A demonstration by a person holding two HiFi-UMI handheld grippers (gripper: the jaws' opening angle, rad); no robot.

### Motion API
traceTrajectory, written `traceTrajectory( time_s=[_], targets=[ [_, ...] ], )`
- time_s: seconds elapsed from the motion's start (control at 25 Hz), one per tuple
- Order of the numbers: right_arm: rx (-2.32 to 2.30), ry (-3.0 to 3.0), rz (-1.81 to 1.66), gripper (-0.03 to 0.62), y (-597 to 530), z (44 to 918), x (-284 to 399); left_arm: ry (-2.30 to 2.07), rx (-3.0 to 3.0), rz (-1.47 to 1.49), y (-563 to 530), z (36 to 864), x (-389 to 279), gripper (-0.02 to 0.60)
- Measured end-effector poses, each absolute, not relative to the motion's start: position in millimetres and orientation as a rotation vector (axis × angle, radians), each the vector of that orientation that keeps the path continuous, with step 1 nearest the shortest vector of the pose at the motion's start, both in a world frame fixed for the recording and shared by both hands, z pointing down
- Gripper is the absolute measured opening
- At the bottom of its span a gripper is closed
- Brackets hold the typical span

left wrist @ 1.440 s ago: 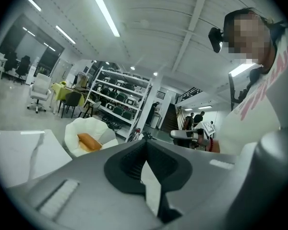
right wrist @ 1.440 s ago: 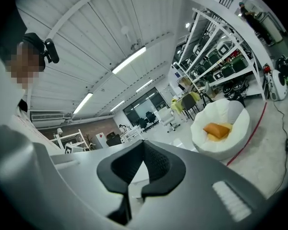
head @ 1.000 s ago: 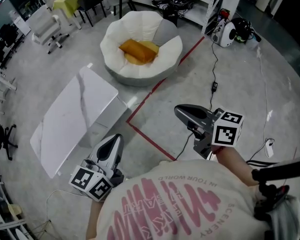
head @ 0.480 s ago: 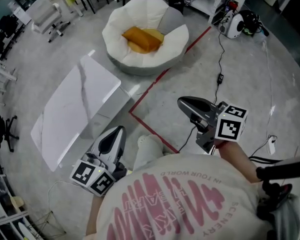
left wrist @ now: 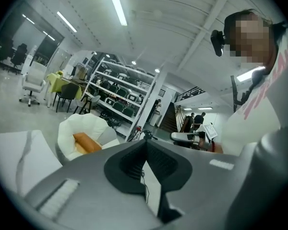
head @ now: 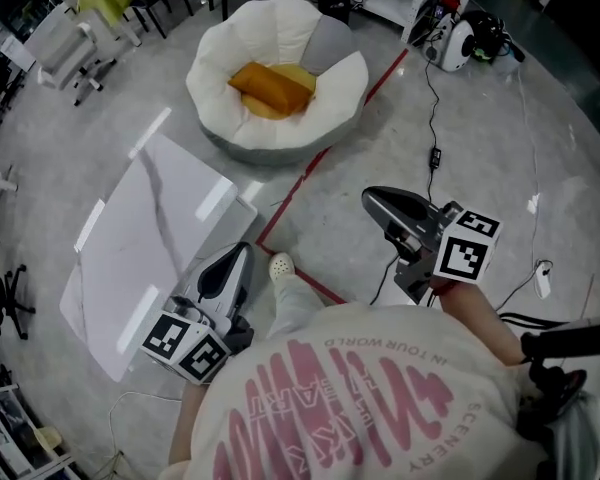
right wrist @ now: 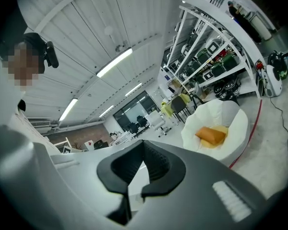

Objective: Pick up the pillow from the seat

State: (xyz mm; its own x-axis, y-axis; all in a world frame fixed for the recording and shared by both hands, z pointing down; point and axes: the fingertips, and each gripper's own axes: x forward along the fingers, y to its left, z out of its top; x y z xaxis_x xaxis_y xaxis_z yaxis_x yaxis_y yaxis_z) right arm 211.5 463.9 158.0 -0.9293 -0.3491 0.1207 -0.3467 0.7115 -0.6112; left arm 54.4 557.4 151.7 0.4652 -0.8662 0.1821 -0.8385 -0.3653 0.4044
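An orange pillow [head: 272, 90] lies in the hollow of a round white cushioned seat [head: 212, 63] on the floor, far ahead of both grippers. My left gripper [head: 238, 254] is held low at the left, shut and empty, over the edge of a white table. My right gripper [head: 373, 199] is at the right, also shut and empty, pointing toward the seat. In the left gripper view the shut jaw tips [left wrist: 145, 141] stand right of the pillow [left wrist: 86, 143] and seat [left wrist: 79, 126]. From the right gripper [right wrist: 143, 143], the pillow [right wrist: 211, 135] and seat [right wrist: 233, 116] show at the right.
A white marble-look table [head: 145, 233] stands between my left gripper and the seat. Red tape [head: 325, 158] runs across the grey floor. A black cable [head: 432, 118] leads to a white device [head: 458, 44]. The person's shoe [head: 281, 266] shows between the grippers. Shelves and chairs line the back.
The person has stepped forward: a shoe now shows between the grippers, and the table and seat have shifted in view. Both grippers stay shut and empty.
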Motion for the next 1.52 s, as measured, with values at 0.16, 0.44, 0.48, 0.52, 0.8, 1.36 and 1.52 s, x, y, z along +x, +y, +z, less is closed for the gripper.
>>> traceTrajectory(
  time_s=[0.16,0.44,0.48,0.52,0.8,1.36,1.52],
  targets=[
    [-0.612,2.873,-1.047,0.006,430,149,181,-1.393,2.313,-0.074,514,138,23,0.02],
    [-0.661,2.862,-0.985,0.006,374,132,122,-1.367,2.314,-0.086,450,128,-42,0.019],
    [-0.661,2.859,-0.978,0.006,367,130,114,-1.359,2.317,-0.084,442,128,-48,0.02],
    [-0.662,2.857,-0.972,0.006,360,129,106,-1.351,2.322,-0.082,434,129,-55,0.02],
    [-0.68,2.824,-0.981,0.006,310,129,62,-1.321,2.349,-0.076,384,126,-95,0.018],
    [-0.68,2.827,-1.081,0.006,258,157,13,-1.318,2.317,-0.086,329,146,-135,0.02],
    [-0.664,2.841,-1.101,0.006,235,162,14,-1.332,2.289,-0.086,305,151,-135,0.02]
  ],
)
